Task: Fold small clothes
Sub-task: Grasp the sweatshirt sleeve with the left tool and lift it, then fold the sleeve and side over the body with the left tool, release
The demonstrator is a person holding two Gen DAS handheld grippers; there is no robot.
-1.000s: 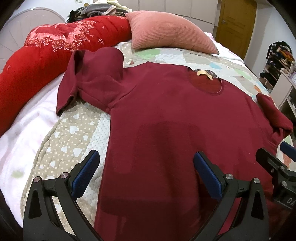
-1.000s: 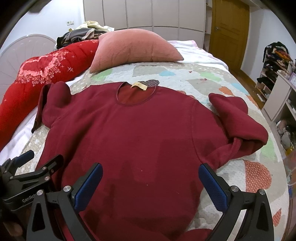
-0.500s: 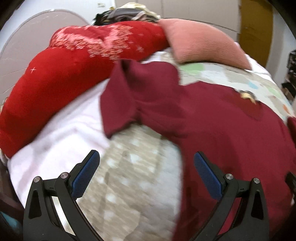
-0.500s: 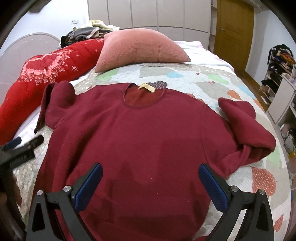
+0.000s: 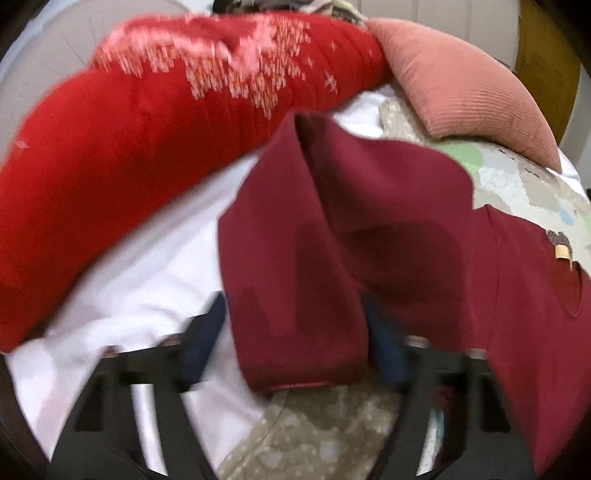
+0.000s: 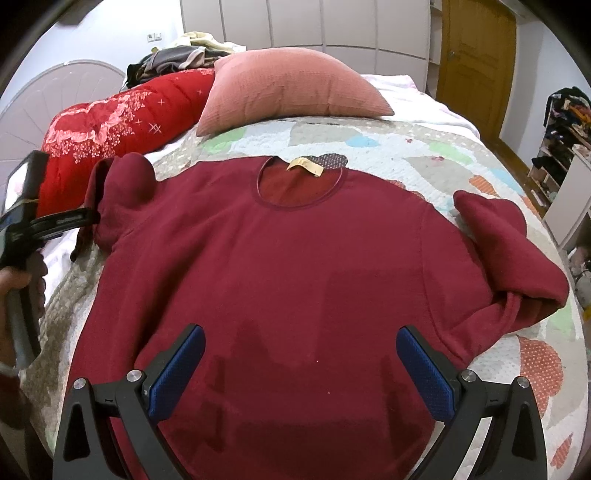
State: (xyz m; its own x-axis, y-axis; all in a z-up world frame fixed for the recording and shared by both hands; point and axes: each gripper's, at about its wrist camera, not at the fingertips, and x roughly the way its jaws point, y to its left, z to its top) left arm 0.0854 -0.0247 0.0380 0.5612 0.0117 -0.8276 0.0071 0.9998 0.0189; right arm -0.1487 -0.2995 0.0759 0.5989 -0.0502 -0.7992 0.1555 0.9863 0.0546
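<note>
1. L gripper (image 5: 295, 332), over the sweater body 1 s ago, now at its left sleeve (image 5: 291, 280), jaws closing round the cuff.
2. R gripper (image 6: 299, 373) hovering wide over the sweater (image 6: 280, 266), lying flat on the bed quilt (image 6: 406, 147).

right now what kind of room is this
Most likely a bedroom in a home. A maroon sweatshirt lies spread on a bed with a patchwork quilt, a pink pillow sits near the headboard, and a wardrobe lines the far wall.
</note>
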